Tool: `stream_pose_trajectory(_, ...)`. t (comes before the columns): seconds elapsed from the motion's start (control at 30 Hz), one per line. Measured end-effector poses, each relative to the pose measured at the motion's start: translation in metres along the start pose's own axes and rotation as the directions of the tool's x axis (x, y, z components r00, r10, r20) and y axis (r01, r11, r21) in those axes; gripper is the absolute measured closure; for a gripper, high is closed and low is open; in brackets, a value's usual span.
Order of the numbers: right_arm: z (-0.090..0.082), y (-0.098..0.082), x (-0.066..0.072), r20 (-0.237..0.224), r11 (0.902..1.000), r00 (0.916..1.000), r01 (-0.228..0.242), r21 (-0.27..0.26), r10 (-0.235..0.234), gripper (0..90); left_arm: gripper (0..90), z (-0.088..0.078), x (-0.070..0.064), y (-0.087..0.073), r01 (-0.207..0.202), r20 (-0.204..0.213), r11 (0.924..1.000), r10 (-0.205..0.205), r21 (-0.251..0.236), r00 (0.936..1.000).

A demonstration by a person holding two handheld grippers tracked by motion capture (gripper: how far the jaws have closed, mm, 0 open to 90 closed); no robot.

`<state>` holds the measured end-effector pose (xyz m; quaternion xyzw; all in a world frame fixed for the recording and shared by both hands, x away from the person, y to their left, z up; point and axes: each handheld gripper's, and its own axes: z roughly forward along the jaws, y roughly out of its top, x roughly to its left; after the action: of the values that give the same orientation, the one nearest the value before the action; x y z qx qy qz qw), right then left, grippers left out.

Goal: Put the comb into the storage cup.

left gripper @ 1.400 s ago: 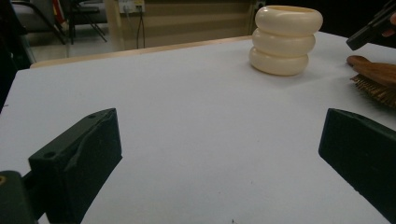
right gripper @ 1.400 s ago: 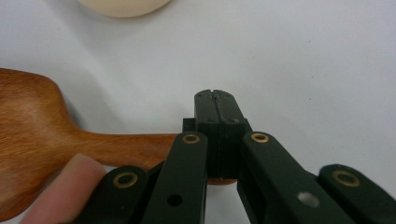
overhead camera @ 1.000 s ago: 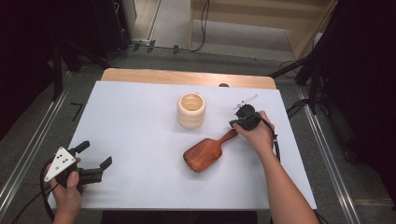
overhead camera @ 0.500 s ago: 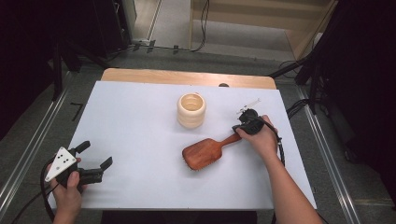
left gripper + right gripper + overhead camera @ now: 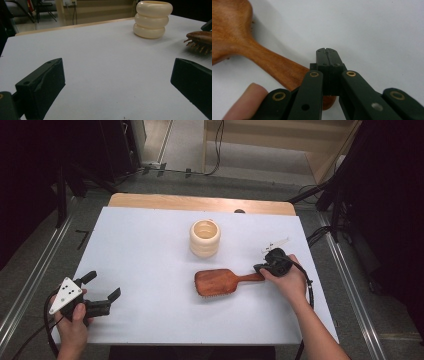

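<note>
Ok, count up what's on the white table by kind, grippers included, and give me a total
Wooden hairbrush: 1
Cream ribbed cup: 1
Grippers: 2, the left gripper open, the right gripper shut beside the brush handle
Total: 4

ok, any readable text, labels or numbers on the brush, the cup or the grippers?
None readable.
Brush: plain wood, no marking.
Cup: plain cream, no marking.
Left gripper: grey plate carries dark dots, no letters.
Right gripper: plain black jaws, no marking.
</note>
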<state>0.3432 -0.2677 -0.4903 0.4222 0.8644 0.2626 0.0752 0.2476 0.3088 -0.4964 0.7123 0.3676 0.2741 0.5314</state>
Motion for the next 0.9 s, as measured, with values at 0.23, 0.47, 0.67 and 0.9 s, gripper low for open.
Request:
stream_pose_trajectory(0.23, -0.004, -0.013, 0.004, -0.015, 1.0, 0.9999, 0.008, 0.001, -0.008, 88.4, 0.0, 0.0, 0.0, 0.0, 0.002, 0.0, 1.0, -0.002, -0.001, 1.0)
stream_pose_trajectory(0.47, -0.008, -0.023, 0.013, -0.027, 0.9993, 0.999, 0.036, -0.009, -0.036, 88.5, 0.0, 0.0, 0.0, 0.0, 0.001, -0.001, 1.0, -0.001, 0.0, 1.0)
stream_pose_trajectory(0.67, -0.01, -0.031, 0.03, -0.027, 0.9962, 0.9958, 0.087, 0.001, -0.087, 88.4, 0.0, 0.0, 0.0, 0.0, 0.002, -0.002, 1.0, -0.002, -0.001, 1.0)
stream_pose_trajectory(0.9, -0.013, -0.036, 0.041, -0.043, 0.9939, 0.993, 0.11, 0.001, -0.11, 88.4, 0.0, 0.0, 0.0, 0.0, 0.004, -0.002, 1.0, -0.004, -0.003, 1.0)
